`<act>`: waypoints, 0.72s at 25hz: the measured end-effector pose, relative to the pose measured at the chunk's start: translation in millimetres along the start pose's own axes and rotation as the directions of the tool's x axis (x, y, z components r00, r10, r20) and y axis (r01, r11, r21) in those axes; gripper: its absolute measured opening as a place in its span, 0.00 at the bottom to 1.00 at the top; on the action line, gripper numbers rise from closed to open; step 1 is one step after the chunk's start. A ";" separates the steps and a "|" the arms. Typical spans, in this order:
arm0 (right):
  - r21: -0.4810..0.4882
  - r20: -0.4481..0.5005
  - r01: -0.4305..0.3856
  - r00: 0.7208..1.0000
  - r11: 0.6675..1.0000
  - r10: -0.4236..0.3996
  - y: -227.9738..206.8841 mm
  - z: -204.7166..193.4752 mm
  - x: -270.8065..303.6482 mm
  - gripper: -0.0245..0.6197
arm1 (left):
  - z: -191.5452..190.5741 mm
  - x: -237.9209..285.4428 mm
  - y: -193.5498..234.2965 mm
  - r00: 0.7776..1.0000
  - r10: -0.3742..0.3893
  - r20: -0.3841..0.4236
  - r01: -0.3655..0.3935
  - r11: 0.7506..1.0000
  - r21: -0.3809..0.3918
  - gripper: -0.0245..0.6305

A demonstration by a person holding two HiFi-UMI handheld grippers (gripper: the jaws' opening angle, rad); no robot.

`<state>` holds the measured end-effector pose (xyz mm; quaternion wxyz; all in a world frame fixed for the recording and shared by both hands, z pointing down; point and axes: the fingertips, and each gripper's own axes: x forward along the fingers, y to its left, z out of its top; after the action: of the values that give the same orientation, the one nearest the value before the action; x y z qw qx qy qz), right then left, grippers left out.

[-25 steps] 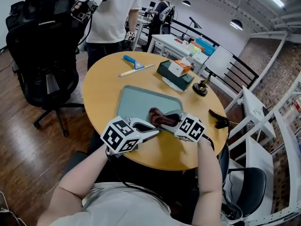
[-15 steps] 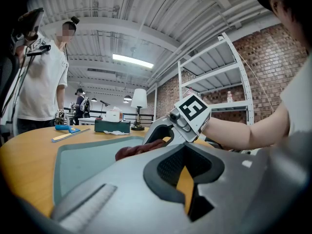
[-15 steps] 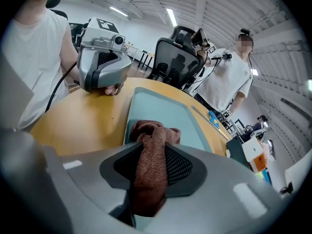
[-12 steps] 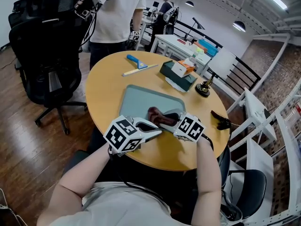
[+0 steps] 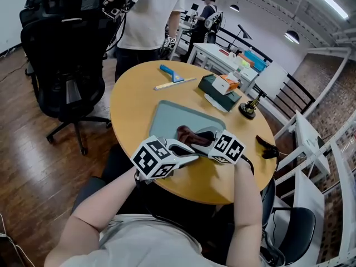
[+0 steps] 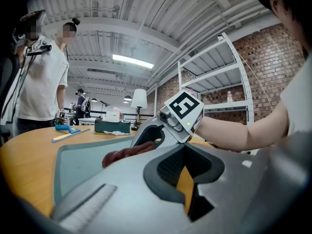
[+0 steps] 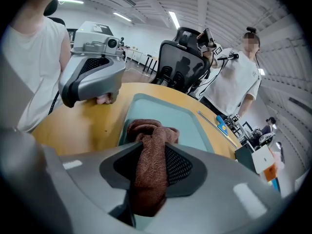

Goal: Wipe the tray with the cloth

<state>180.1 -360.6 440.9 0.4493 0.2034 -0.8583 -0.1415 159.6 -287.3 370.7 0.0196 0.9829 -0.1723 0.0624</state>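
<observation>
A teal tray (image 5: 167,118) lies on the round wooden table (image 5: 128,99). My right gripper (image 5: 201,139) is shut on a brown cloth (image 5: 189,134), which rests bunched on the tray's near right part. In the right gripper view the cloth (image 7: 151,165) runs between the pads and hangs onto the tray (image 7: 190,126). My left gripper (image 5: 186,154) sits at the tray's near edge, just left of the right one, jaws together and empty. In the left gripper view the left gripper (image 6: 183,147) points across the tray (image 6: 83,160) toward the cloth (image 6: 129,152).
On the far side of the table lie a blue scraper (image 5: 171,73), a thin ruler (image 5: 175,83), a green tissue box (image 5: 221,93) and a small brass stand (image 5: 248,109). A black clip (image 5: 267,147) lies at the right edge. An office chair (image 5: 67,54) and a standing person (image 5: 147,15) are beyond.
The head view has shifted a little. Both grippers and the cloth keep about the same place on the tray's near edge.
</observation>
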 end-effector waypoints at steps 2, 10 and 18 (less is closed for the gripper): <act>0.010 -0.006 0.008 1.000 1.000 -0.008 -6.8 -0.7 3.0 0.24 | 0.2 -0.1 -0.3 1.000 0.000 -0.001 0.000 1.000 -0.001 0.04; 0.076 -0.012 0.027 1.000 0.997 -0.027 -38.9 -5.7 18.1 0.24 | 1.8 1.4 -0.6 1.000 0.001 -0.003 -0.001 1.000 0.002 0.04; 0.152 -0.030 0.053 0.998 0.987 -0.049 -74.8 -14.6 34.2 0.24 | 3.2 -0.3 -1.0 1.000 0.003 0.006 -0.003 1.000 0.008 0.04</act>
<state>191.2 -443.4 441.6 0.4400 0.2607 -0.8552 -0.0842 160.0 -286.5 367.5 0.0150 0.9828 -0.1738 0.0603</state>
